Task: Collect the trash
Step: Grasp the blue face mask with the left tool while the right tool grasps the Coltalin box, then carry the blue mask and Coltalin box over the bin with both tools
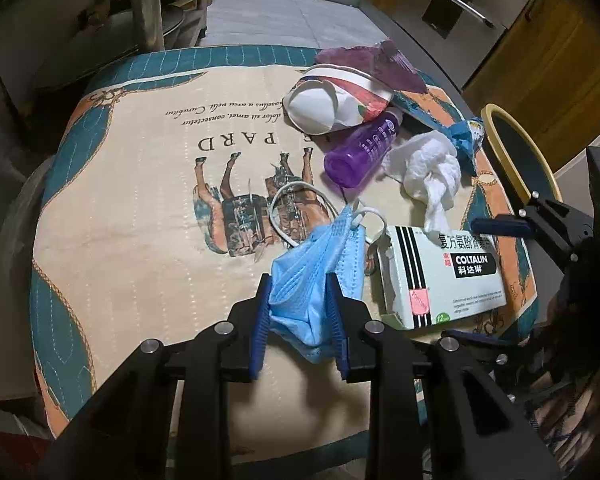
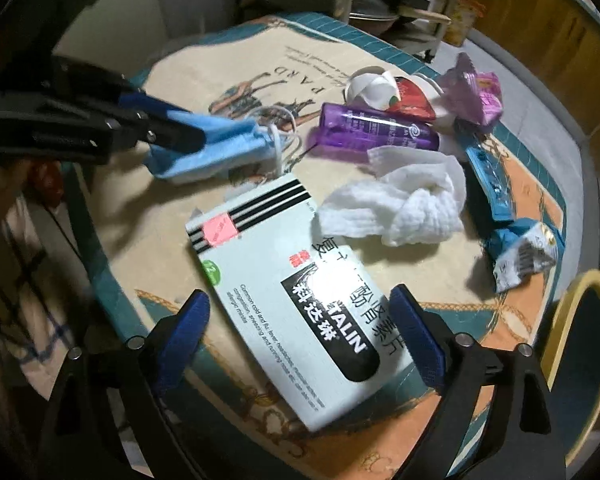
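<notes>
Left wrist view: the left hand-held gripper pinches a crumpled blue face mask between its blue pads, the mask's white ear loops trailing toward 12 o'clock over the horse-print cloth that covers the counter. At 3 o'clock of the mask, just beside it, lies a white Coltalin medicine box. Beyond the box, toward 12 o'clock, sits a wad of white tissue; a purple bottle lies on its side at the wad's 9 o'clock, touching a crushed paper cup. A purple wrapper sits behind the cup, a blue wrapper at 3 o'clock of the tissue, and a yellow-rimmed bin at the far right edge.

Right wrist view: the right hand-held gripper is spread wide — its pads stand on either side of the medicine box, apart from its edges. At 10 o'clock the left hand-held gripper holds the face mask clamped. The tissue lies at 1 o'clock of the box, the purple bottle beyond it, the blue wrapper at 3 o'clock, the bin at lower right.
</notes>
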`<action>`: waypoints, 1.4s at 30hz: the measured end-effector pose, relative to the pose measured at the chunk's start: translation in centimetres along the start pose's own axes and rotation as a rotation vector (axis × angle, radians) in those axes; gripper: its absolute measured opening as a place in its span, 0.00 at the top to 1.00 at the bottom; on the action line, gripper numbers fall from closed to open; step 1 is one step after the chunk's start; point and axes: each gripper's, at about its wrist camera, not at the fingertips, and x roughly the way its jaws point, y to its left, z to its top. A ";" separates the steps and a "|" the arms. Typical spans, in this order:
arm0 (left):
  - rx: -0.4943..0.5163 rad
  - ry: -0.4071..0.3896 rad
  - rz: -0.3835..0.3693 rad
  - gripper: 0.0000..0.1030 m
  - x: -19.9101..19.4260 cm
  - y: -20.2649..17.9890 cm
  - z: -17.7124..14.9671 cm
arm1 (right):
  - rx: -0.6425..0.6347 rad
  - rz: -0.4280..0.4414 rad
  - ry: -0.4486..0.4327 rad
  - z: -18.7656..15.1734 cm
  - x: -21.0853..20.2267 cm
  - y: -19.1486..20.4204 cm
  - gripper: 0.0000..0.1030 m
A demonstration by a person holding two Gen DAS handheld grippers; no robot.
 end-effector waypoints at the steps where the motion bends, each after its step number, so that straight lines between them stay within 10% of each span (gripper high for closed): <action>1: 0.001 0.002 0.003 0.74 0.0 0.0 0.0 | -0.008 -0.009 0.004 0.0 0.2 0.1 0.09; 10: 0.019 0.021 0.026 0.78 0.5 -0.6 0.2 | 0.031 0.029 -0.019 -0.7 0.1 -0.3 0.19; 24: -0.232 -0.231 0.067 0.92 -5.3 4.2 1.8 | 0.083 0.049 -0.106 -2.4 -4.2 0.4 0.30; 42: -0.093 -0.330 -0.048 0.92 -6.8 -0.6 2.1 | 0.336 0.033 -0.409 -3.0 -11.8 -3.9 0.30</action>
